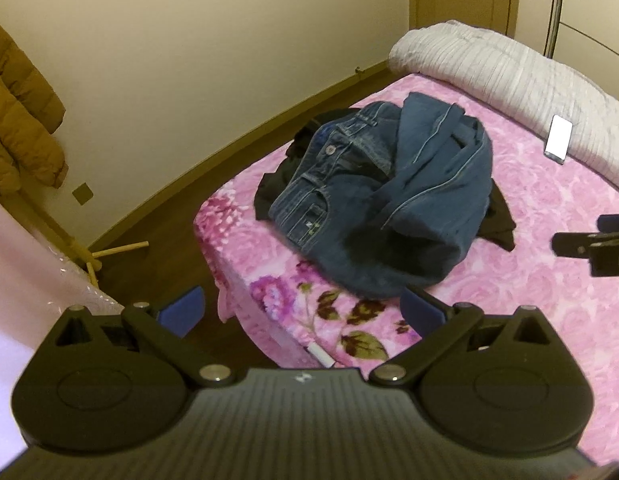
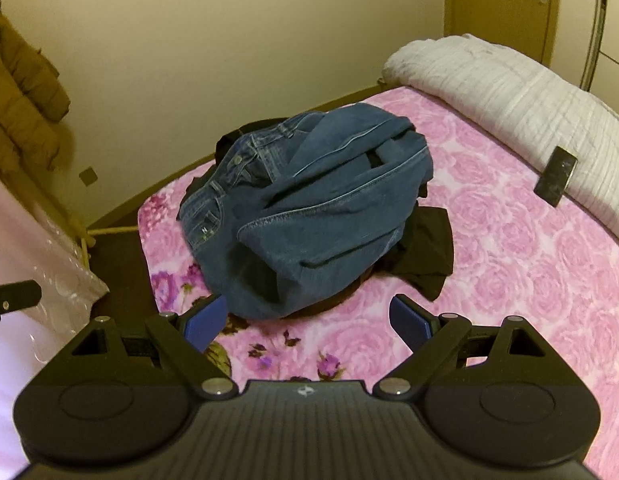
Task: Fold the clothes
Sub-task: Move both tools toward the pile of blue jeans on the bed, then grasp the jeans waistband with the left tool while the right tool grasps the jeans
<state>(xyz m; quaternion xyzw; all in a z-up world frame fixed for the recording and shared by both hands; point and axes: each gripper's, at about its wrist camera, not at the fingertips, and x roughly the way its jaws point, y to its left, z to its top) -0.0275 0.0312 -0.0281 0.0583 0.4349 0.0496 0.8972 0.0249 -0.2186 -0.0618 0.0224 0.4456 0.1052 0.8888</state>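
Crumpled jeans (image 2: 305, 208) are heaped on the pink bed (image 2: 509, 280). Left gripper (image 1: 303, 312) and right gripper (image 2: 309, 320) are held spread, empty; the waistband is best pinched first.

Black left gripper (image 1: 303, 310), blue fingers (image 1: 183, 312), silver screws

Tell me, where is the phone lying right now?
The phone lies at the right in both views, on the pink bedspread, against the rolled white quilt, beyond the jeans.
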